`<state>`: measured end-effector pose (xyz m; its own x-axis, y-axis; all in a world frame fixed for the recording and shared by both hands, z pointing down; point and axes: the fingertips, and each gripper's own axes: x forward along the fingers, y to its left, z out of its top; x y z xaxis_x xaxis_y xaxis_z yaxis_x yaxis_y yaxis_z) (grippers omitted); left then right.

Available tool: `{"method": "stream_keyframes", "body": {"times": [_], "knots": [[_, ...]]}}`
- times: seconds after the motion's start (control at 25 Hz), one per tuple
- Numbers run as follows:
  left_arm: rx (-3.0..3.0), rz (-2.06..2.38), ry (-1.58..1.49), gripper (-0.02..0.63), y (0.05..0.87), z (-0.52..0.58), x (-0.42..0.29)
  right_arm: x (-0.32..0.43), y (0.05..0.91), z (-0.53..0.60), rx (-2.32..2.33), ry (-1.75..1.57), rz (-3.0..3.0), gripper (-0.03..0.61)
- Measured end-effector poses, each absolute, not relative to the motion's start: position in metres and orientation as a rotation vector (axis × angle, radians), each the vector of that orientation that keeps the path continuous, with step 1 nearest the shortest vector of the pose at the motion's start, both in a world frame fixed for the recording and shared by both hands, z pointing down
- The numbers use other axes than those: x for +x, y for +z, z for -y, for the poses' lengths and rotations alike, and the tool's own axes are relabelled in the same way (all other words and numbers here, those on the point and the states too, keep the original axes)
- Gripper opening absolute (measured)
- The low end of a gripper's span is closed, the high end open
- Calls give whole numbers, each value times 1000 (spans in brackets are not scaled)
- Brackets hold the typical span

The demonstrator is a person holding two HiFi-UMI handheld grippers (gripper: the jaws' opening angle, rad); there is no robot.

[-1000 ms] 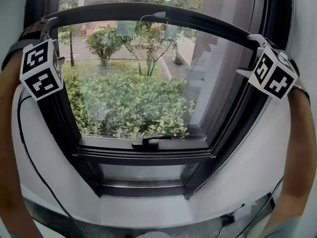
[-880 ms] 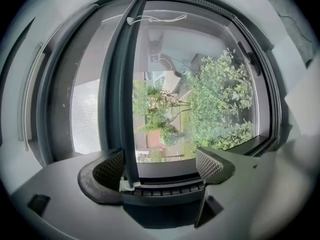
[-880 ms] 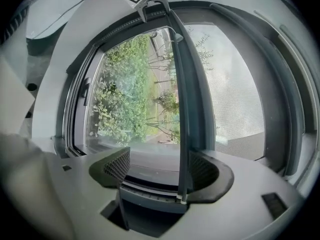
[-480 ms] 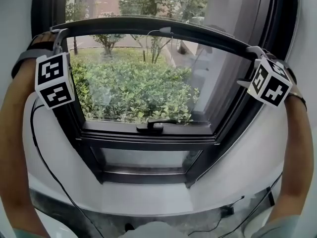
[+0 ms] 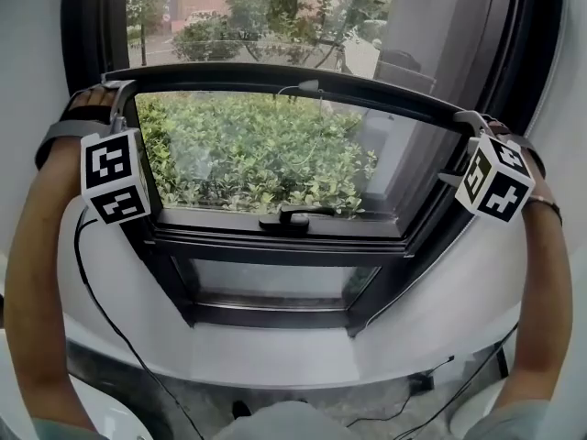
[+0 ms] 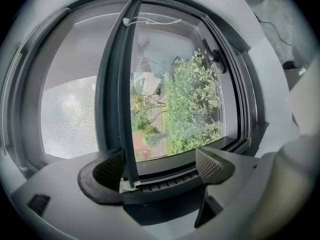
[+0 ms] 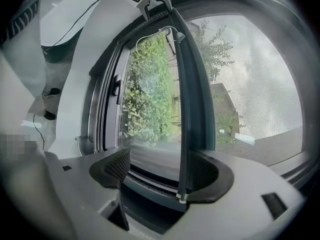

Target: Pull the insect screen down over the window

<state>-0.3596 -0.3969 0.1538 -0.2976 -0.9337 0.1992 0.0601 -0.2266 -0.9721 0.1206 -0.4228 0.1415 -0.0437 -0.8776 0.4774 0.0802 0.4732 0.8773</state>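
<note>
The insect screen's dark bottom bar (image 5: 303,76) runs across the window from my left gripper (image 5: 115,90) to my right gripper (image 5: 468,122). Grey mesh (image 5: 275,16) hangs above it. In the left gripper view the bar (image 6: 127,109) lies between the wide-apart jaws of the left gripper (image 6: 157,166), against one finger (image 6: 107,169), with mesh (image 6: 70,114) beside it. In the right gripper view the bar (image 7: 184,109) rests against one finger (image 7: 202,171) of the right gripper (image 7: 159,168), whose jaws also stand apart. Both grippers are open, hooked over the bar's ends.
A white pull cord (image 5: 307,87) hangs at the bar's middle. Below, the window's dark handle (image 5: 293,218) sits on the lower sash. A white sill (image 5: 275,356) curves beneath the frame. A black cable (image 5: 110,310) trails down at the left.
The screen bar has come down the window with both grippers on its ends. More mesh now shows above it, and less bare glass below.
</note>
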Motion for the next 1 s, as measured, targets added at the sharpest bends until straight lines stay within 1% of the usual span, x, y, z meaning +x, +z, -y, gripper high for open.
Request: {"method": "stream_keyframes", "body": {"times": [0.56, 1.0], "knots": [[-1217, -1142, -1728, 460, 230, 395, -357, 125, 217, 422, 677, -829, 1417, 364], [-1304, -1104, -1743, 460, 282, 389, -354, 126, 266, 414, 626, -778, 1437, 364]]}}
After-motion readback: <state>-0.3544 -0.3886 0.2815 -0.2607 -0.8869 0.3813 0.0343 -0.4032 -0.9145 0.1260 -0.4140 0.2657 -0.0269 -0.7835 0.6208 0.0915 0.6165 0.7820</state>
